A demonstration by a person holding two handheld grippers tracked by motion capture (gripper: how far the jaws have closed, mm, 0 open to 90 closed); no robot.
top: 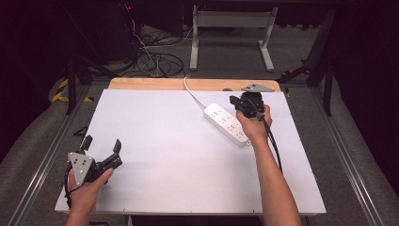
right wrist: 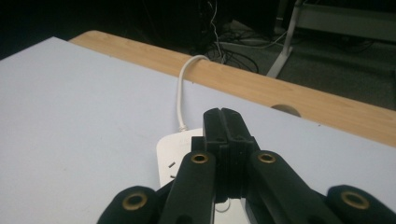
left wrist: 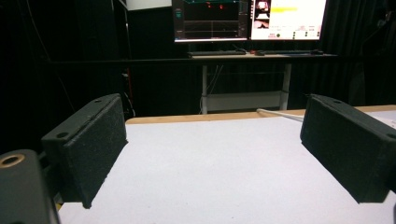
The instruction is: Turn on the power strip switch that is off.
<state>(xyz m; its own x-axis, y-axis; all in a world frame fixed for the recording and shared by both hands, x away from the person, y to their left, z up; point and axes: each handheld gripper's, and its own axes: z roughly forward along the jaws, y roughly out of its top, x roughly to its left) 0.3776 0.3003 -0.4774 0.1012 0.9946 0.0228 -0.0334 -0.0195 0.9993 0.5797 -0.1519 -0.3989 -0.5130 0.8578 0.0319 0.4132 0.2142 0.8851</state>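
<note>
Over at the far right of the white tabletop (top: 179,155), the right tongs (top: 234,101) hang just above the white power strip (top: 226,123), their jaws pressed flat together with nothing between them. That strip lies slantwise, and its white cord (top: 194,94) runs off over the far wooden edge (top: 155,84). Meanwhile the left tongs (top: 101,143) rest at the near left corner, jaws spread wide over bare surface, well apart from the strip. Monitors (left wrist: 247,18) glow beyond the tabletop.
</note>
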